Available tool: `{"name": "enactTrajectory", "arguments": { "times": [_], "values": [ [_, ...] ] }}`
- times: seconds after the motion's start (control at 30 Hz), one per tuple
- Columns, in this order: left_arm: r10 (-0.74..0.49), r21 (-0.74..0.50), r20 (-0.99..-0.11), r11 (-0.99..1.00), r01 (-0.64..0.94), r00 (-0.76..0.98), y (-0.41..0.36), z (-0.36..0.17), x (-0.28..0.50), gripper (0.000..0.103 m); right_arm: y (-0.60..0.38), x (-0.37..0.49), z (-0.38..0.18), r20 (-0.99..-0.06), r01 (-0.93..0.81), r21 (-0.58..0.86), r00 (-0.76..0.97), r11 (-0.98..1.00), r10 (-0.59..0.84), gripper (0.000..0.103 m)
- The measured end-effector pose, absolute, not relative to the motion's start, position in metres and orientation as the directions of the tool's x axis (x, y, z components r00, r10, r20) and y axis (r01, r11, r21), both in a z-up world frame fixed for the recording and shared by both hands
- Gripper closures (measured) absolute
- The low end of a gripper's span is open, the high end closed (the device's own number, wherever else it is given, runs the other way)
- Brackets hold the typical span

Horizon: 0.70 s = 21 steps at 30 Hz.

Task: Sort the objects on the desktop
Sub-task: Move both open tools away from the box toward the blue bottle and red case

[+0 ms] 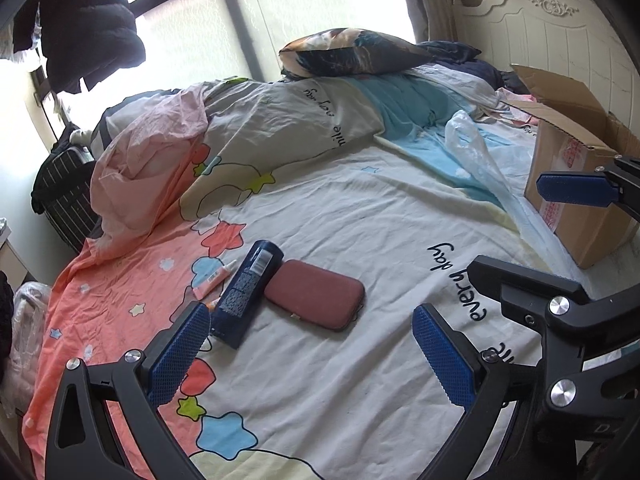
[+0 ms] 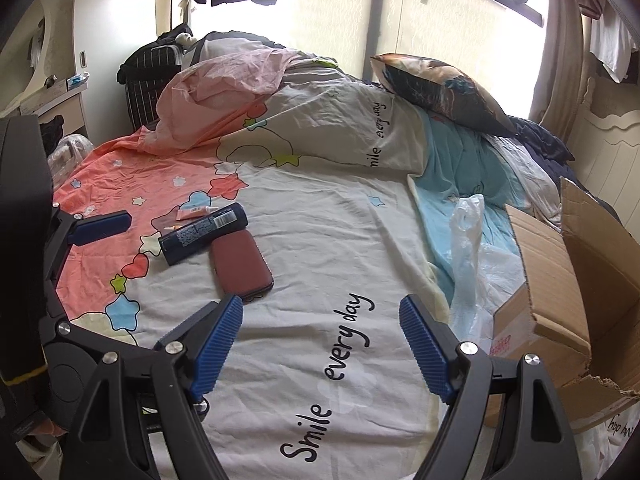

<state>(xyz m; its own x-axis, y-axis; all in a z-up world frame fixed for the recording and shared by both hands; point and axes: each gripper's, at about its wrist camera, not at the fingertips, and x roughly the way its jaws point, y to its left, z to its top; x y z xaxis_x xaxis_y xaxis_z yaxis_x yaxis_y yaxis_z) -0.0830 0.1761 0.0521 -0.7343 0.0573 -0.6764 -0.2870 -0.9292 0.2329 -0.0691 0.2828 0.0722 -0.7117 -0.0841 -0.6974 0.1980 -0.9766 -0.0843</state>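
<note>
A dark blue bottle [image 1: 246,292] lies on the bedspread next to a dark red flat case [image 1: 314,294], with a small pink tube [image 1: 211,280] just left of it. In the right wrist view the bottle [image 2: 202,233], case [image 2: 240,266] and tube [image 2: 196,212] lie at the left. My left gripper [image 1: 316,354] is open and empty, just short of the bottle and case. My right gripper [image 2: 320,350] is open and empty over the white part of the bedspread, right of the objects. An open cardboard box [image 2: 560,292] stands at the right.
A clear plastic bag [image 2: 472,256] lies beside the box [image 1: 572,184]. A crumpled quilt [image 1: 248,128] and a dark pillow [image 1: 352,54] lie at the far side of the bed. A headboard [image 1: 552,28] is at the right; a black suitcase [image 2: 152,76] stands beyond the bed.
</note>
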Motion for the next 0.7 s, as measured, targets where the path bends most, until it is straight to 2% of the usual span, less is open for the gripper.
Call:
{"name": "enactTrajectory", "arguments": {
  "times": [0.47, 0.7],
  "values": [
    [0.016, 0.18, -0.719, -0.961, -0.209, -0.695, 0.107, 0.03, -0.108, 0.0, 0.231, -0.101, 0.049, -0.735, 0.278, -0.084, -0.665, -0.957, -0.128, 0.025],
    [-0.028, 0.223, -0.719, -0.955, -0.193, -0.694, 0.089, 0.021, -0.116, 0.0, 0.214, -0.118, 0.033, -0.758, 0.315, -0.072, -0.634, -0.946, -0.154, 0.025]
  ]
}}
